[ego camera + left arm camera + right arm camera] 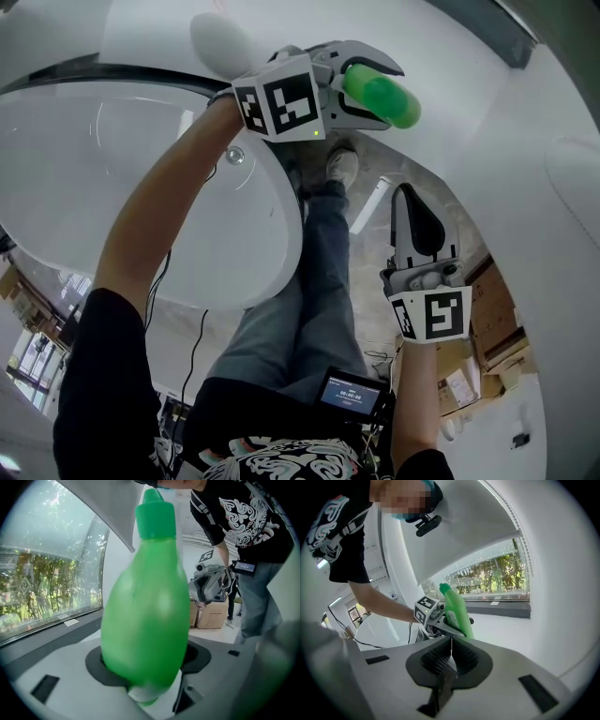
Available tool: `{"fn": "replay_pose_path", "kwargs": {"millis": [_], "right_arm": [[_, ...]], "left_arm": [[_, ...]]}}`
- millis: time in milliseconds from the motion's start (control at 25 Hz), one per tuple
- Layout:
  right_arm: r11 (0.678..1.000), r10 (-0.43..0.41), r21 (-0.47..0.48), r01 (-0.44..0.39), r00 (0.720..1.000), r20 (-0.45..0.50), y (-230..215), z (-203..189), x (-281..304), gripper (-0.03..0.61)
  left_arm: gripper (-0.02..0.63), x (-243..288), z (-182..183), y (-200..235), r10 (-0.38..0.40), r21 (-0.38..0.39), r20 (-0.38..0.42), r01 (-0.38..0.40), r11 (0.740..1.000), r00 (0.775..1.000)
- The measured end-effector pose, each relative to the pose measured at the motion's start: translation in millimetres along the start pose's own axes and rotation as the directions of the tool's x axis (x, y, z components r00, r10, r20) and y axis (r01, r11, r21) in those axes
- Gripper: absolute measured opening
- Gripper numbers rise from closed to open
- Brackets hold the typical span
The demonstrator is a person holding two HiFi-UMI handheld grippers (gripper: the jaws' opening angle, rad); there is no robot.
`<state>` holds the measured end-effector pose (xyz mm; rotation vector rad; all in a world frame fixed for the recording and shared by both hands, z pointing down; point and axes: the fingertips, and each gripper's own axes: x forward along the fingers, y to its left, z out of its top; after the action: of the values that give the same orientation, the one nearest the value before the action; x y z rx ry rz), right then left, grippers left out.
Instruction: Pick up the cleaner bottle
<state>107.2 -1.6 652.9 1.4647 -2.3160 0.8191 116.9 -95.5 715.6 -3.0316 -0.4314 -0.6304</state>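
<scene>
The left claw (367,86) is clenched on the green cleaner bottle (382,96), gripping its fat body. The bottle is clear of any surface, held in the air in front of the window (47,573), and stands roughly upright with its cap (155,516) on top. The right claw (409,199) hangs lower and to the side, well apart from the bottle, its jaws pressed together on nothing. Below the left arm lies a white rounded surface (122,197), perhaps a basin, though I can't be sure.

Left hand-held gripper (373,92) clamped high — right one (407,193) shut.
</scene>
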Motion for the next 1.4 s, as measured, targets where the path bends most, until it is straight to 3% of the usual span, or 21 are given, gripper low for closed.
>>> {"fn": "replay_pose_path", "kwargs": {"millis": [200, 880, 1000, 1400], "right_arm": [[1.0, 0.0, 0.003, 0.0, 1.0, 0.002, -4.8, 0.0, -0.9, 0.026], [1.0, -0.003, 0.02, 0.003, 1.0, -0.004, -5.3, -3.3, 3.3, 0.026], [1.0, -0.008, 0.024, 0.008, 1.0, -0.006, -6.0, -5.5, 2.0, 0.026], [0.999, -0.034, 0.029, 0.034, 0.999, 0.004, -8.7, -2.3, 0.1, 0.026]], "left_arm": [[0.29, -3.0, 4.4, 3.4, 0.032, -0.03, 0.044, -0.031, 0.999, 0.999], [0.249, -0.4, 3.1, 3.9, 0.131, 0.019, 0.019, -0.132, 0.991, 0.991], [0.217, -2.0, 3.1, 3.2, 0.154, -0.017, 0.022, -0.154, 0.988, 0.988], [0.21, -9.1, 1.1, 6.8, 0.208, -0.105, 0.047, -0.203, 0.974, 0.977]]}}
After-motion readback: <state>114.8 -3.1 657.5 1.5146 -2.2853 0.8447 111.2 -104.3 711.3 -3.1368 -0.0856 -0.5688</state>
